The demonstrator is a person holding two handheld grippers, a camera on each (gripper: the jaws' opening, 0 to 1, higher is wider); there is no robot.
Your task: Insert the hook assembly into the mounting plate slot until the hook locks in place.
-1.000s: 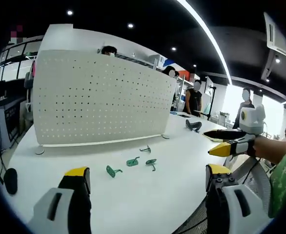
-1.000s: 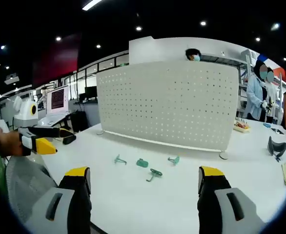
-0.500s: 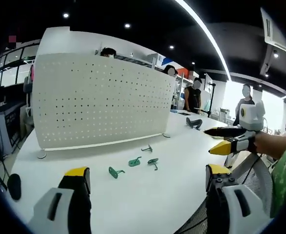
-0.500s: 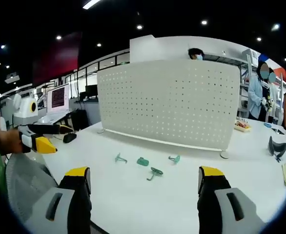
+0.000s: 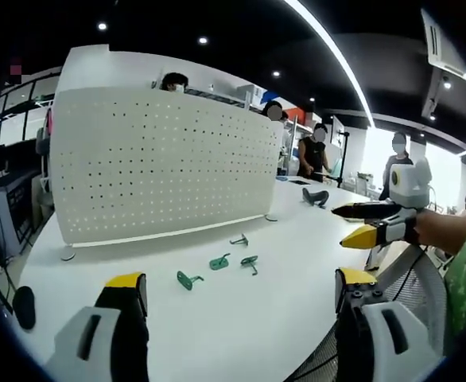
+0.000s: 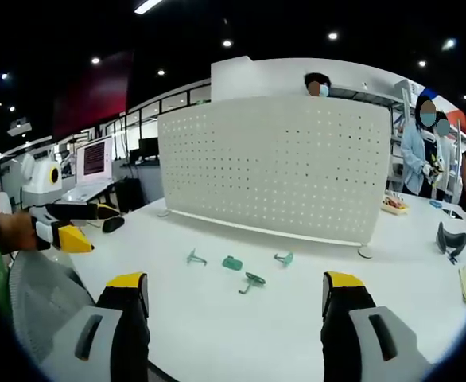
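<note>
A white perforated mounting plate (image 5: 161, 171) (image 6: 277, 167) stands upright on the white table (image 5: 217, 318) (image 6: 233, 326). Several small green hooks (image 5: 219, 263) (image 6: 233, 265) lie loose on the table in front of it. My left gripper (image 5: 237, 294) is open near the table's front edge, well short of the hooks, nothing between its jaws. My right gripper (image 6: 231, 293) is open too, also short of the hooks. Each gripper appears in the other's view, held off the table's side: the right gripper (image 5: 359, 224) at the right, the left gripper (image 6: 78, 226) at the left.
A dark object (image 5: 316, 196) (image 6: 449, 239) lies on the table to the right of the plate. A black mouse-like object (image 5: 23, 305) (image 6: 112, 224) sits at the left. A mesh chair back (image 5: 400, 274) (image 6: 42, 298) is close by. People stand behind the plate.
The left gripper view has shifted slightly; the right gripper sits a little lower and more level in it. Hooks and plate have not moved. Both grippers stay open.
</note>
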